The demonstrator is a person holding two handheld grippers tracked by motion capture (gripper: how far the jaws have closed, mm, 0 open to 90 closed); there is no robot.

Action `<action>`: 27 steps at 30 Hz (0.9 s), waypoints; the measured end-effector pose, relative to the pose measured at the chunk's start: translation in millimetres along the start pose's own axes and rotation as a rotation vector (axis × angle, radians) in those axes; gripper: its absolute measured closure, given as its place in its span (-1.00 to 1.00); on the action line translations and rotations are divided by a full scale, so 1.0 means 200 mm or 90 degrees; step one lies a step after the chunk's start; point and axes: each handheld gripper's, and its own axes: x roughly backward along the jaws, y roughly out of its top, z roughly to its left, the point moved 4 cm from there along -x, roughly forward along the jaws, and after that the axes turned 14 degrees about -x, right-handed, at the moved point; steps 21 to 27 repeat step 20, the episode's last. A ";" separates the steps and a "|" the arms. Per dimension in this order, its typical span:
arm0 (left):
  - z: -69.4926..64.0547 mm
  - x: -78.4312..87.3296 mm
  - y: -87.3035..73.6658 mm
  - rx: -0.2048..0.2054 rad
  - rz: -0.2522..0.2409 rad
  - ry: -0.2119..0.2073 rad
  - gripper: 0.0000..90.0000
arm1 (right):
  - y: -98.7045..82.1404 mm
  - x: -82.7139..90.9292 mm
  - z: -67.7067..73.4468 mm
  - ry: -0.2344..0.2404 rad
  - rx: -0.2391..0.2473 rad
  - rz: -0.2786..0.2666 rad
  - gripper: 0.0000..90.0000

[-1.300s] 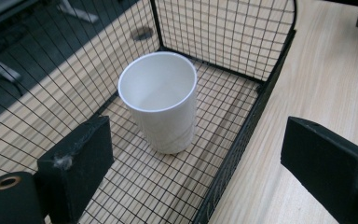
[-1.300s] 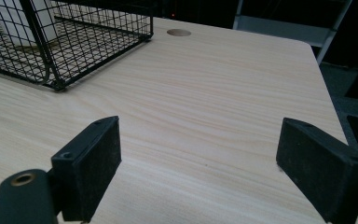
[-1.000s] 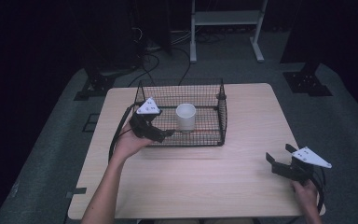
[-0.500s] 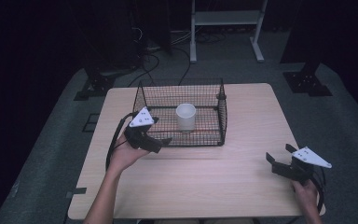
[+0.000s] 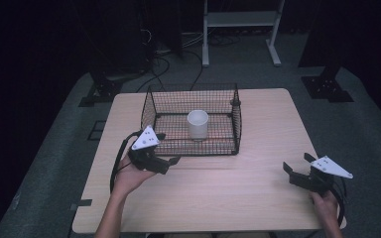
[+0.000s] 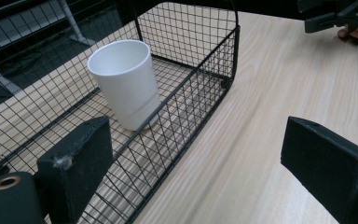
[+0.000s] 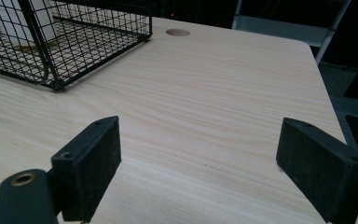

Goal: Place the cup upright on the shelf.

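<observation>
A black wire basket [image 5: 213,145] stands on the far middle of the wooden table [image 5: 238,198], and a white cup [image 5: 197,124] sits upright inside it. My left gripper [image 5: 166,148] hovers open just outside the basket's front left corner. In the left gripper view, its jaws [image 6: 205,168] stand wide apart and hold nothing, with the cup [image 6: 126,79] behind the basket's mesh wall [image 6: 200,79]. My right gripper [image 5: 297,163] rests open at the front right of the table, far from the basket. The jaws [image 7: 200,163] of this one frame bare wood.
A round cable hole [image 7: 177,32] lies in the tabletop beyond the basket [image 7: 74,42]. On the floor behind the table stand a white metal frame [image 5: 240,20], loose cables [image 5: 178,54] and dark stand feet [image 5: 327,87]. The table's right edge is close to my right gripper.
My left gripper has drawn back from the basket's front left rim toward the person and lower over the table, staying open. The right gripper has not moved.
</observation>
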 end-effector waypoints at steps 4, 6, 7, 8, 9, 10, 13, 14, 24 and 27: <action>-0.04 0.02 -0.01 -0.003 -0.007 0.003 -0.81 | 0.00 0.00 0.00 0.000 -0.001 0.000 -0.71; -0.05 0.03 -0.01 0.000 -0.013 0.003 -0.81 | 0.00 0.00 0.00 -0.001 0.000 0.001 -0.71; -0.07 0.04 -0.01 0.001 -0.017 0.002 -0.81 | 0.00 0.00 0.00 -0.001 0.000 0.001 -0.71; -0.08 0.04 -0.01 -0.002 -0.016 0.005 -0.81 | 0.00 0.00 0.00 -0.001 0.001 0.001 -0.71; -0.09 0.05 -0.02 -0.006 -0.018 0.010 -0.81 | 0.00 0.00 0.00 -0.002 0.002 0.002 -0.71; -0.11 0.05 -0.02 -0.006 -0.023 0.010 -0.81 | 0.00 0.00 0.00 -0.002 0.002 0.002 -0.71; -0.14 0.06 -0.05 -0.003 -0.031 0.020 -0.81 | 0.00 0.00 0.00 -0.002 0.002 0.002 -0.71; -0.15 0.06 -0.06 0.002 -0.033 0.019 -0.81 | 0.00 0.00 0.00 -0.002 0.003 0.002 -0.71; -0.24 0.08 -0.13 0.031 -0.051 0.016 -0.85 | 0.00 0.00 0.00 -0.001 -0.004 0.001 -0.71; -0.24 0.08 -0.13 0.031 -0.051 0.016 -0.85 | 0.00 0.00 0.00 -0.001 -0.004 0.001 -0.71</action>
